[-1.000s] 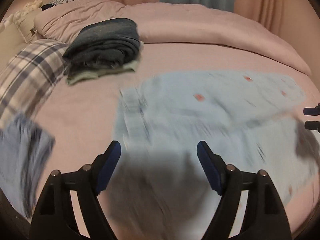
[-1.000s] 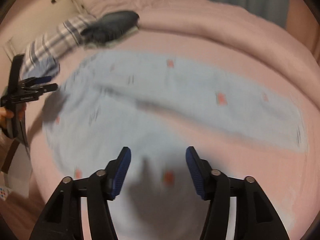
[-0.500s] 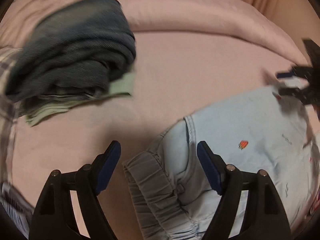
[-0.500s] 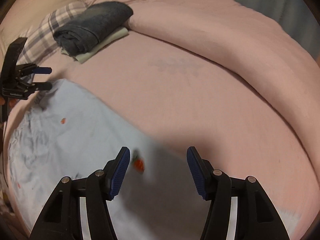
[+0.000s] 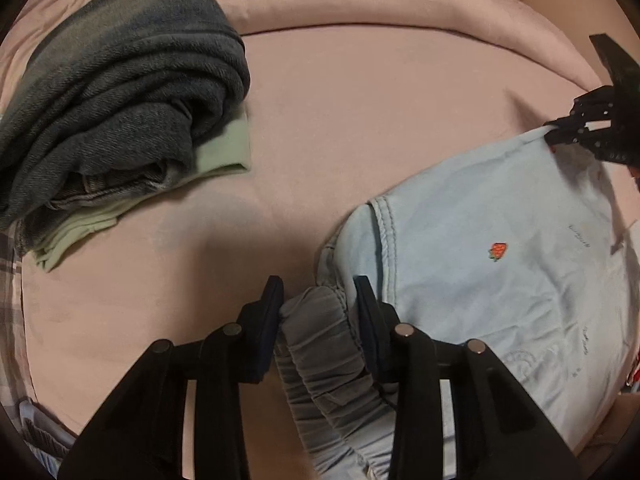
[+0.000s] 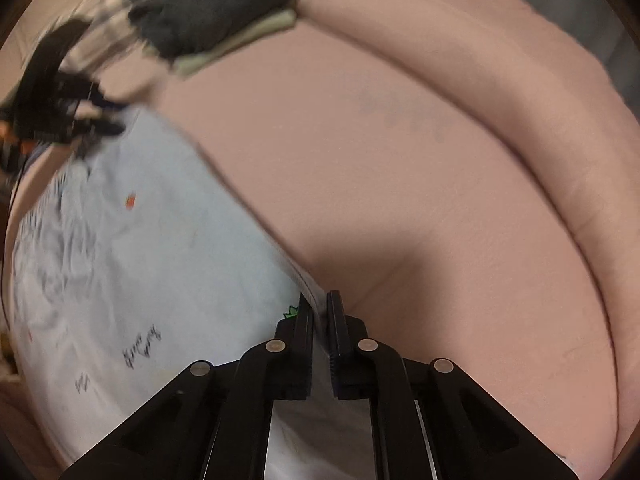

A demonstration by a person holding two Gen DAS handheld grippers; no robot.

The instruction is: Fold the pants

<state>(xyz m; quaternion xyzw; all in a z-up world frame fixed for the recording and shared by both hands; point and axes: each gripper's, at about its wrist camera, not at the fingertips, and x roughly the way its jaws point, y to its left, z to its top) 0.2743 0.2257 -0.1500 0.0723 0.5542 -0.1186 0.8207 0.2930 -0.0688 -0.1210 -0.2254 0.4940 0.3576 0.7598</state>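
Light blue pants (image 5: 480,240) with small strawberry prints lie flat on the pink bed sheet (image 5: 360,120). In the left wrist view my left gripper (image 5: 318,288) points down at their gathered elastic waistband (image 5: 320,332). Its jaws are closing, and the pads press the band from both sides. My right gripper (image 6: 320,300) is shut on the thin far edge of the pants (image 6: 140,260), with fabric pinched between the pads. Each gripper shows in the other's view: the right gripper (image 5: 588,128) at the pants' far corner, and the blurred left gripper (image 6: 80,124).
A stack of folded dark denim clothes (image 5: 120,92) on a pale green garment lies at the far left of the bed, beside a plaid pillow (image 6: 116,28). A rolled pink duvet (image 6: 500,100) runs along the far side. Striped cloth (image 5: 36,432) sits at the lower left.
Both grippers swung across to the far edge of the pants and dropped onto it. The left jaws closed around the waistband; the right jaws shut on the fabric edge.
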